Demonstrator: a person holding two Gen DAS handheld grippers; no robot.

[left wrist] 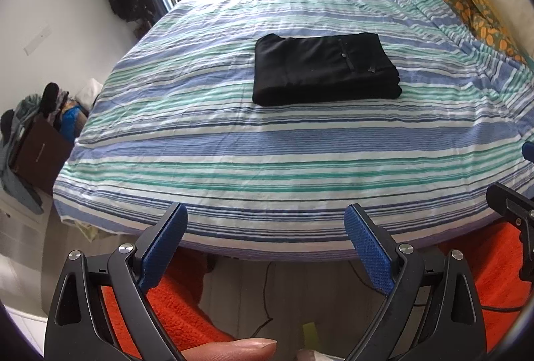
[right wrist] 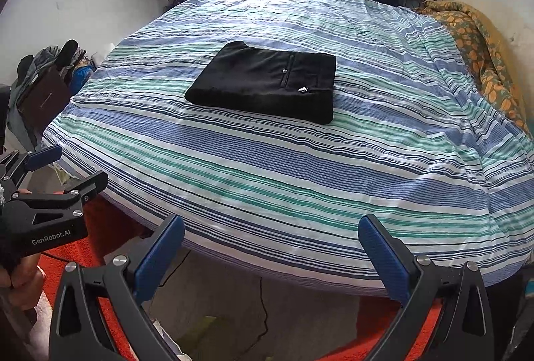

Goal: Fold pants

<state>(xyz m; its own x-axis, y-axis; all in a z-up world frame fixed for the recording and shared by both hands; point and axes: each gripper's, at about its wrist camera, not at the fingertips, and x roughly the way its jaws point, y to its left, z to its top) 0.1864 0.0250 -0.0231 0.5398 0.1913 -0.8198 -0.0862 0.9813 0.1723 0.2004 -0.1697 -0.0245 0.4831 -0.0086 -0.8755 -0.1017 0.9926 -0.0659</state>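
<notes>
Black pants lie folded into a compact rectangle in the middle of the striped bed, a pocket with a button facing up. My left gripper hangs open at the bed's near edge, well short of the pants, nothing between its blue pads. My right gripper is likewise open and empty, held back over the near edge. In the right wrist view the left gripper shows at the left, held by a hand.
A yellow and orange patterned blanket is heaped along the bed's right side. Clothes and a brown box stand left of the bed. An orange rug and a cable lie on the floor below.
</notes>
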